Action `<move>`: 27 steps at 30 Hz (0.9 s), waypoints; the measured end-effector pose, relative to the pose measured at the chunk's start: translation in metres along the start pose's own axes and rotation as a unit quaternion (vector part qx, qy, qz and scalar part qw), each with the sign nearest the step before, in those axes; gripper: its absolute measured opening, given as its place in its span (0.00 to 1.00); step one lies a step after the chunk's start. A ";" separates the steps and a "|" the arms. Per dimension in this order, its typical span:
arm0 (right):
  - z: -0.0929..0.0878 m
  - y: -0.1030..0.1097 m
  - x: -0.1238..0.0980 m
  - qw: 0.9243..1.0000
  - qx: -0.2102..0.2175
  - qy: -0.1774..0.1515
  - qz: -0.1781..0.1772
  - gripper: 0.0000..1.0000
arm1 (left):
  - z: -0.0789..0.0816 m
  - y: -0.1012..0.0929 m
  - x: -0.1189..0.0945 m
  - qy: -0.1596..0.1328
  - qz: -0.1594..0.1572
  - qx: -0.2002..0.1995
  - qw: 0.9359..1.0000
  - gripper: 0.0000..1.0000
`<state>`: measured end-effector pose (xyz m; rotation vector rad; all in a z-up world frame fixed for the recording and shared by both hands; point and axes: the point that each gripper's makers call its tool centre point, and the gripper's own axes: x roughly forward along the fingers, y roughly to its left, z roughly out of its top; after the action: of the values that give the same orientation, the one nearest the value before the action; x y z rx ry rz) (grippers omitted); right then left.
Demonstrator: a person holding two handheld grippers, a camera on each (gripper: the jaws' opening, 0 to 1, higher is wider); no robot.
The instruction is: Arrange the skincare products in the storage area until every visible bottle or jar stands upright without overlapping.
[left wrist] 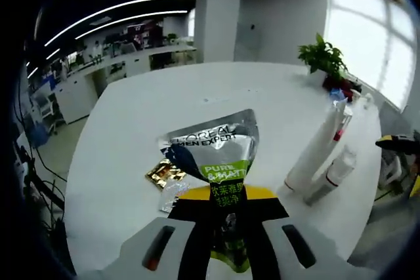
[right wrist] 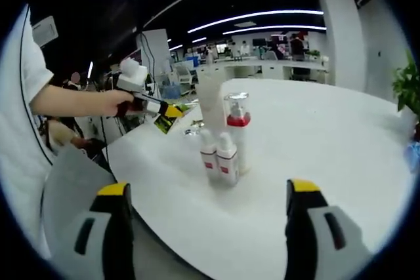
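Left fingers (left wrist: 226,211) clamping tube (left wrist: 220,155).

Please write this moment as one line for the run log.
left gripper: shut on L'Oreal tube | right gripper: open, holds nothing | bottles: upright, clustered on white table

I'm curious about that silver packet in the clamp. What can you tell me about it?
The L'Oreal Men Expert pouch looks like glossy silver foil with a dark panel, a green "Pure & Matte" band and Chinese text below. The left gripper is shut on its lower end, holding it above the white table. Its top edge looks creased.
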<state>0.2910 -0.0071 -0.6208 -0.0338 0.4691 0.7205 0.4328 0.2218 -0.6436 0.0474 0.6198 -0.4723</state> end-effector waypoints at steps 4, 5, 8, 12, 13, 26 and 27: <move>0.001 0.003 0.001 1.000 -0.002 -0.002 0.003 0.98 | -0.003 -0.010 -0.010 -0.007 -0.002 0.001 1.000 0.12; 0.002 0.003 0.001 1.000 -0.002 -0.002 0.004 0.98 | -0.004 -0.012 -0.013 -0.009 -0.002 0.001 1.000 0.12; 0.002 0.005 0.002 1.000 -0.003 -0.003 0.005 0.98 | -0.007 -0.019 -0.021 -0.014 -0.004 -0.005 1.000 0.12; 0.003 0.007 0.002 1.000 -0.004 -0.004 0.008 0.98 | -0.011 -0.028 -0.031 -0.019 -0.007 -0.010 1.000 0.12; 0.003 0.008 0.002 1.000 -0.004 -0.005 0.009 0.98 | -0.012 -0.029 -0.033 -0.020 -0.007 -0.011 1.000 0.12; 0.008 0.018 0.005 1.000 -0.006 -0.012 0.019 0.97 | -0.028 -0.060 -0.057 -0.025 -0.023 -0.020 0.999 0.12; 0.008 0.019 0.005 1.000 -0.006 -0.012 0.020 0.97 | -0.028 -0.063 -0.059 -0.026 -0.024 -0.018 0.999 0.12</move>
<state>0.2849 0.0121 -0.6136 -0.0274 0.4427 0.7628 0.3478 0.1948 -0.6270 -0.0144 0.5793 -0.5069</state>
